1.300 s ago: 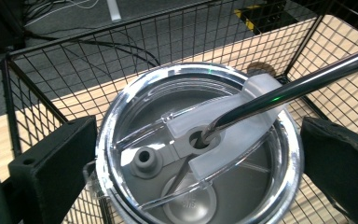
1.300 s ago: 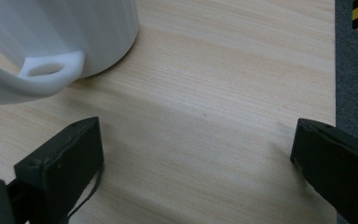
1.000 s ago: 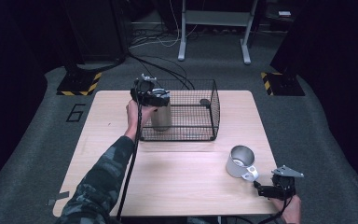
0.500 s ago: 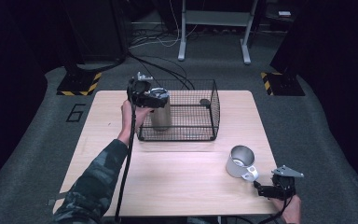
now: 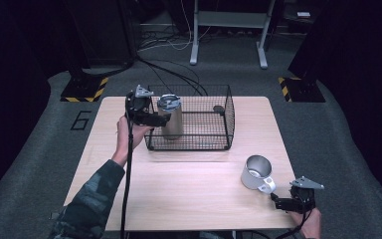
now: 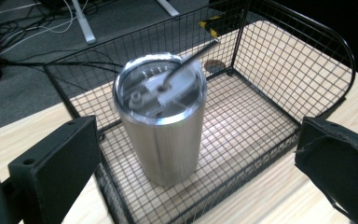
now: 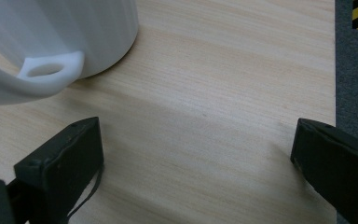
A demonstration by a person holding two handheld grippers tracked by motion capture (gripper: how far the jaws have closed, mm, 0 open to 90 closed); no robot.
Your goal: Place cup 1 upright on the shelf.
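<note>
A steel tumbler (image 5: 170, 117) with a clear lid and a straw stands upright in the near left corner of a black wire basket (image 5: 227, 115). My left gripper (image 5: 158, 119) is open just left of the basket. In the left gripper view the tumbler (image 6: 162, 133) stands a little ahead, between the two spread fingers (image 6: 56, 163), untouched. A metal mug (image 5: 255, 172) with a white handle sits on the table's near right. My right gripper (image 5: 279, 203) rests open by the front edge, its fingers (image 7: 63, 161) just short of the mug's handle (image 7: 46, 70).
The wooden table (image 5: 189, 199) carries the basket at its far middle. A small dark disc (image 5: 219, 109) lies on the basket floor at the back right. Dark carpet, cables and stand legs (image 5: 195, 45) lie beyond the table.
My left gripper has drawn back to the left, away from the tumbler, which stays in place in the basket. The right gripper and the mug have not moved.
</note>
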